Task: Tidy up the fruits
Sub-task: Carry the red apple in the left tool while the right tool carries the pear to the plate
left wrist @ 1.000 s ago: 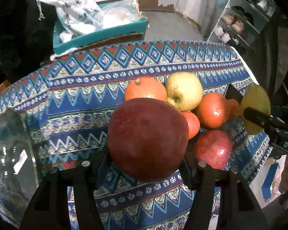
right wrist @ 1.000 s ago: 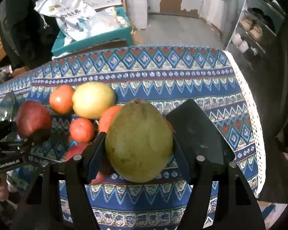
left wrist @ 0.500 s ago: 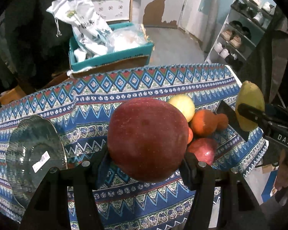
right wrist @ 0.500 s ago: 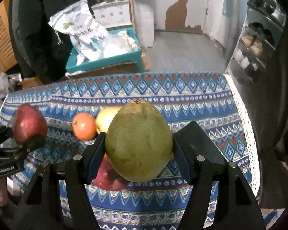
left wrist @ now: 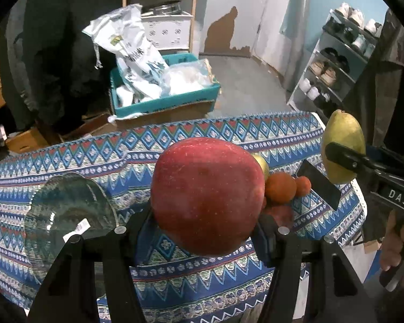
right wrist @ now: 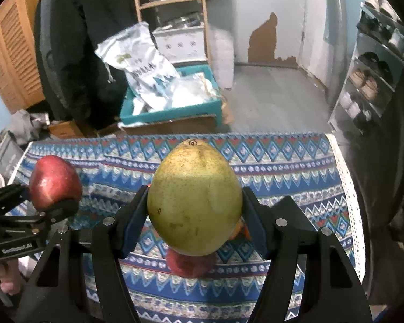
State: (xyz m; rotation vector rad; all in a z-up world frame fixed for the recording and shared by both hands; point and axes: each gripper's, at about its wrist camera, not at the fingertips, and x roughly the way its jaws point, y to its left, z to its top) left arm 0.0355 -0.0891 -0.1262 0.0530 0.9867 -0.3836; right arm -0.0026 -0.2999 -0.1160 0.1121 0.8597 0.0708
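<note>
So right up close, the left gripper (left wrist: 207,231) is clamped on a big red apple (left wrist: 207,196), pads pressing it from both sides around its widest part, which makes sense since that's the only way a round, smooth fruit sits steady between two flat fingers. Same deal on the other side: the right gripper (right wrist: 195,226) has its jaws closed on a green-yellow pear (right wrist: 195,197), blossom end pointing away from the camera, held around the fat belly rather than the narrow end so it can't squirt out. Both fruits are up in the air above the patterned tablecloth (left wrist: 175,145), well clear of it, I'd guess so they can travel over the rest of the pile without knocking anything. Just past the apple, on the cloth, sits the leftover bunch: a couple of oranges (left wrist: 280,187), a sliver of a yellow fruit (left wrist: 262,162) and another red one (left wrist: 280,212) mostly hidden, so I can't say exactly how many are left. Off to the apple's left is a clear glass bowl (left wrist: 67,210) with a sticker on it, empty as far as I can tell, and that looks like the likely drop spot for the apple. Beyond the table edge there's a teal box (left wrist: 164,99) stuffed with bags, and a shoe rack (left wrist: 336,62) along the far wall.
</note>
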